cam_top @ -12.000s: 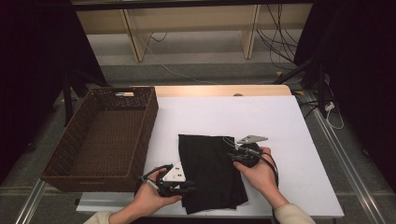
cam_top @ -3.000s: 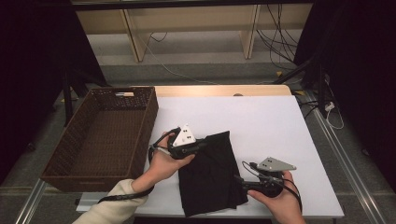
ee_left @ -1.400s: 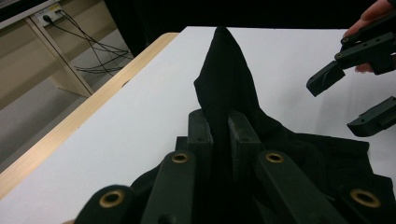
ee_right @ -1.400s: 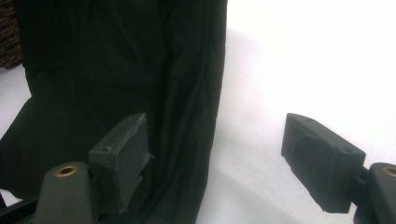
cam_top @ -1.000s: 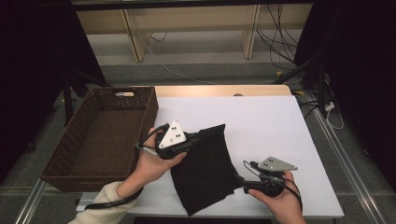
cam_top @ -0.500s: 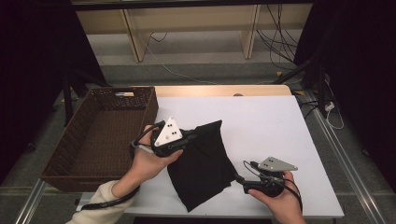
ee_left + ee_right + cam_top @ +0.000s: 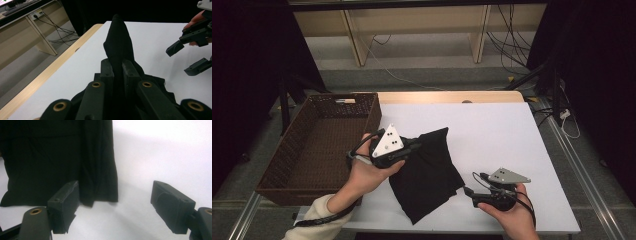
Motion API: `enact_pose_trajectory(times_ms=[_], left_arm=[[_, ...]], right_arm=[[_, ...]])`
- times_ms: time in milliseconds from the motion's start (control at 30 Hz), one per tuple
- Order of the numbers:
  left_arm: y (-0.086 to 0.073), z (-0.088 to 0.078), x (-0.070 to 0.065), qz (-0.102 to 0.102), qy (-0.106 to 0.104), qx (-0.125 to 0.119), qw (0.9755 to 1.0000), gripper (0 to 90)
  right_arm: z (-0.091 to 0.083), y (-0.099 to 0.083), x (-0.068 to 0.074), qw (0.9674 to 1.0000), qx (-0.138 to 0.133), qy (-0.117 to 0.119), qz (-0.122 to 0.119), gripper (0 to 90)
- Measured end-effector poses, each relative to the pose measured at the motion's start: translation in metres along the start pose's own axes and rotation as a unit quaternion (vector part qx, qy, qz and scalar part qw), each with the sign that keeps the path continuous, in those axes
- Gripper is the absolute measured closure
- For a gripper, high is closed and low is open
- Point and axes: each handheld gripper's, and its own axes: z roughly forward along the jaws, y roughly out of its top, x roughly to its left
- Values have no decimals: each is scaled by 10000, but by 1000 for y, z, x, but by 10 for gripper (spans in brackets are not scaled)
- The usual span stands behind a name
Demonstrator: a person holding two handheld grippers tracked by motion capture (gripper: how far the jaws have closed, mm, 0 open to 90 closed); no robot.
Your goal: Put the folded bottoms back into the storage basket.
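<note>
My left claw [image 7: 117,71] is clenched on a pinched ridge of the black cloth [image 7: 427,170], a soft matte fabric that stands up in a blunt peak past the pads in the left gripper view. The rest of the cloth lies folded on the white worktop [image 7: 492,130], roughly a slanted rectangle with one corner pointing at the near edge. My right claw [image 7: 116,206] is released, jaws wide apart, hovering just beside the cloth's right hem, with smooth bare worktop between the pads. The brown wicker basket [image 7: 287,165], rectangular with a coarse woven wall, stands at the worktop's left side, its rim just beside my left hand [image 7: 367,172]. Open white surface stretches behind and right of the cloth.
</note>
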Motion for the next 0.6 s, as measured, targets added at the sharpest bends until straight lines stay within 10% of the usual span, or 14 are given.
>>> enact_pose_trajectory(times_ms=[600], left_arm=[[6,-13,5,47,51,-6,10000,812]], right_arm=[[0,0,0,10000,-10,-9,-16,240]])
